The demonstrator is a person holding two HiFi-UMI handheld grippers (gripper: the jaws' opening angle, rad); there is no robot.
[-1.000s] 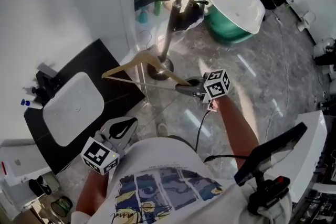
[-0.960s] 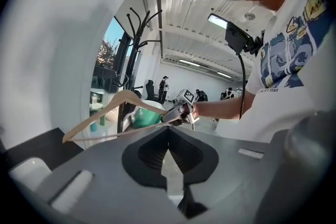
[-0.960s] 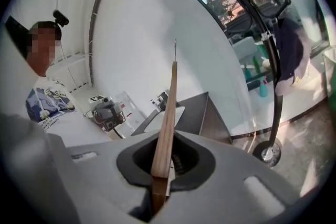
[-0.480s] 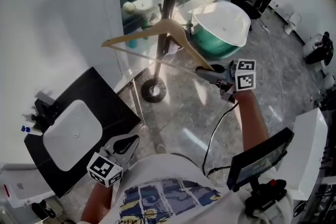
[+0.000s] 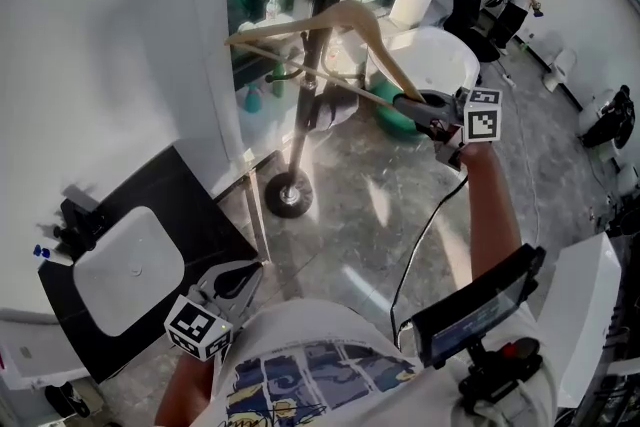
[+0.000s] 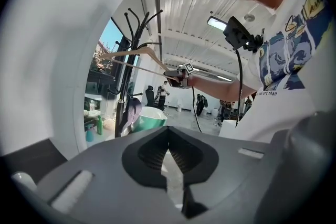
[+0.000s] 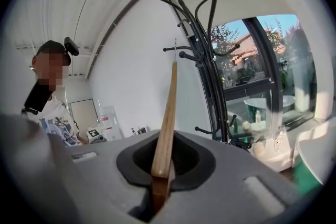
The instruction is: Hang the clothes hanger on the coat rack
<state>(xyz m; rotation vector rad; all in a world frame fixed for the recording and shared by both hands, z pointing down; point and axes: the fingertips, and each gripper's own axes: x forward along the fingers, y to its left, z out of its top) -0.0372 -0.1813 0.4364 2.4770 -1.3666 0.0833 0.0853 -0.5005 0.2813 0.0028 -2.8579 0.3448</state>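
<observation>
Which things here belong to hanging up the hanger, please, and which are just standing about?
For the job: wooden hanger, coat rack, right gripper clamped on the hanger's end.
Standing about: left gripper, white washbasin, white-and-green tub.

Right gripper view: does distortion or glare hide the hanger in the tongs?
Right gripper view: fisheye bends the coat rack, yet the hanger is sharp in the shut tongs; head view: sun glare on the floor near the rack's base.
</observation>
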